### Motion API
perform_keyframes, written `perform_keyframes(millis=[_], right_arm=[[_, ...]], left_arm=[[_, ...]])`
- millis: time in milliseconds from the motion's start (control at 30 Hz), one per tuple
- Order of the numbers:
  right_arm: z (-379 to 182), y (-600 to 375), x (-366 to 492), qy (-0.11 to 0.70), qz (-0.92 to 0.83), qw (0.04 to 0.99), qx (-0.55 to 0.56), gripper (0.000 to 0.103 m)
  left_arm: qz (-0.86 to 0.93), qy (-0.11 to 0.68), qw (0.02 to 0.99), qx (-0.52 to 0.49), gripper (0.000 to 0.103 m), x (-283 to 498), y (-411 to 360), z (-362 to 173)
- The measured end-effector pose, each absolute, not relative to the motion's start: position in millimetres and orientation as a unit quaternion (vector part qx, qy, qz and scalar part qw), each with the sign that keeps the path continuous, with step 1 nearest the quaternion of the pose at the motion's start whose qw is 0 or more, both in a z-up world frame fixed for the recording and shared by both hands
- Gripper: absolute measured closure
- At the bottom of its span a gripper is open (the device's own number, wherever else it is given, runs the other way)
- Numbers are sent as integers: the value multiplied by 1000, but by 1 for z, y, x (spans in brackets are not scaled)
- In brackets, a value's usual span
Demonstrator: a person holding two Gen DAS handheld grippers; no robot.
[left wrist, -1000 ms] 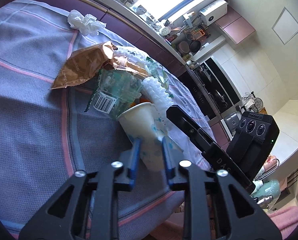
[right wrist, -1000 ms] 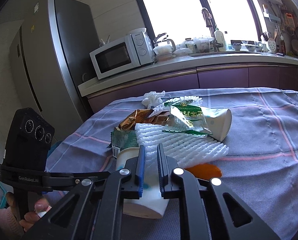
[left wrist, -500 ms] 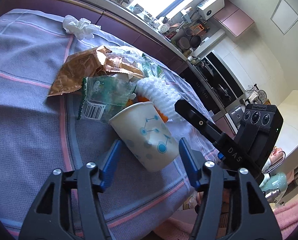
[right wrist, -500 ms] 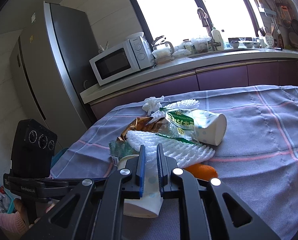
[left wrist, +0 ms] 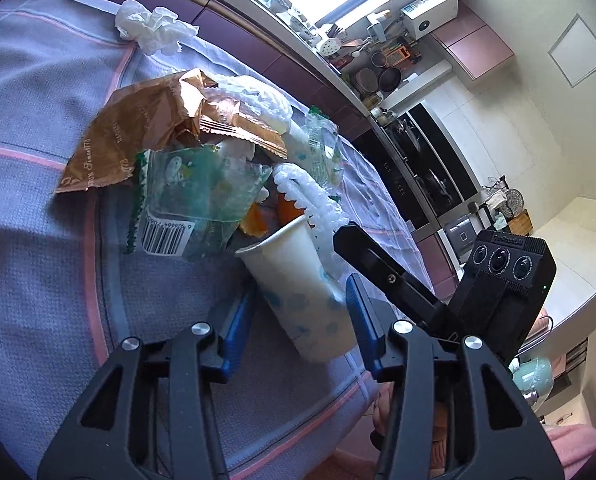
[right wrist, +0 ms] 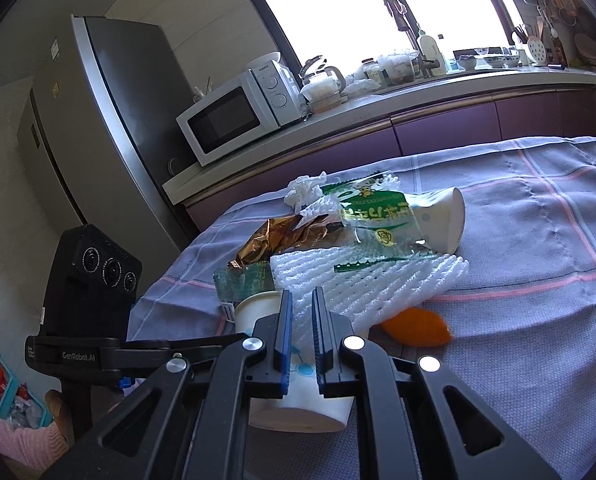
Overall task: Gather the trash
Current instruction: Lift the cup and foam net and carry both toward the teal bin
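Tablecloth (left wrist: 38, 240), woven and grey-lilac with pink stripes, carries a heap of litter. In the left wrist view, at ten o'clock, a crumpled white tissue (left wrist: 150, 30); then a creased brown foil wrapper (left wrist: 138, 128), a clear green-edged plastic bag (left wrist: 190, 200) with a barcode, and ribbed white foam netting (left wrist: 310, 204) curling toward one o'clock. Orange peel (left wrist: 286, 208) peeks out beneath it.

Paper cup (left wrist: 298, 292), white with pale blue dots, lies tipped on its side at the near end of the heap, rim pointing into the pile. The left gripper (left wrist: 298, 320) straddles it, jaws closing, blue pads (left wrist: 238, 324) on either side of the cup; the picture is blurred there, and I can't tell whether they press on it.

In the right wrist view, the right gripper (right wrist: 300, 332) hovers over the same cup, blue fingers (right wrist: 284, 332) nearly pressed together, just a slit between them with nothing pinched. A second cup (right wrist: 442, 220) lies at one o'clock under a green printed bag (right wrist: 378, 216).
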State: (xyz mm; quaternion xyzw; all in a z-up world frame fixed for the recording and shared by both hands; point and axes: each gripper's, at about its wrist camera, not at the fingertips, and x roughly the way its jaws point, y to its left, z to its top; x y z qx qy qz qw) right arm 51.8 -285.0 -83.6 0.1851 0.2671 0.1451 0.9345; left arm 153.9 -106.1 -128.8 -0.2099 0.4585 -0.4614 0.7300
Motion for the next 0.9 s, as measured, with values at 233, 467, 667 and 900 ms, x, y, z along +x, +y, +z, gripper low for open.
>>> perform_keyframes(millis=[233,467,667,900], right_arm=[[-79,-282,52,264,150,936,179,95],[-68,-282,48,250,159,939,176,96],[-57,-278,42,236,179,938,178,97],[-53,-270,41,234,194,936,176,98]], left_arm=[[-459,452,736,-210,63,151,-102,-127],[-452,435,755,-192,66,141,-89,-115],[-436,412,784,-159,72,125,-67,-98],[-424,399,800,-147,73,118,-42,-90]])
